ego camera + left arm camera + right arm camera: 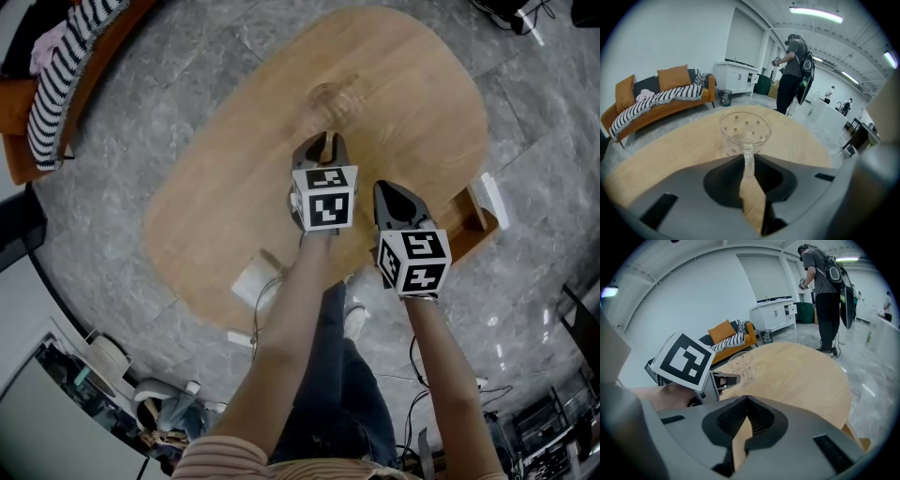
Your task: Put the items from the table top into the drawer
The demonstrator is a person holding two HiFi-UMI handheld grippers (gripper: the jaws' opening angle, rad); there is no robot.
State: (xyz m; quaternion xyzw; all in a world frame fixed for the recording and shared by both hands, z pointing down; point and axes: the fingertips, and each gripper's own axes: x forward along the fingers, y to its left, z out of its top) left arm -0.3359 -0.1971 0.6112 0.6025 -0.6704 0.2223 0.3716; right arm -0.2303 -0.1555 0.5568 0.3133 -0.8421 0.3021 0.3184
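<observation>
A clear glass cup (pixel 330 98) with a dotted pattern and a side handle stands on the oval wooden table (pixel 403 84). My left gripper (pixel 322 142) reaches to its near side. In the left gripper view the cup (pixel 744 127) is straight ahead, and the left gripper (pixel 748 158) is shut on its handle (pixel 748 161), which is pinched at the tips. My right gripper (pixel 392 190) hovers beside it to the right, over the table's near edge. In the right gripper view, the right gripper (pixel 747 398) has its tips together with nothing between them. The cup (pixel 740 361) shows beyond the left gripper's marker cube (pixel 682 361).
An open wooden drawer (pixel 472 217) with a white front (pixel 493 200) sticks out at the table's right edge. A white box (pixel 252 281) and cables lie on the floor near my feet. An orange sofa (pixel 656 101) with a striped blanket stands to the left. A person with a backpack (pixel 793 65) stands beyond the table.
</observation>
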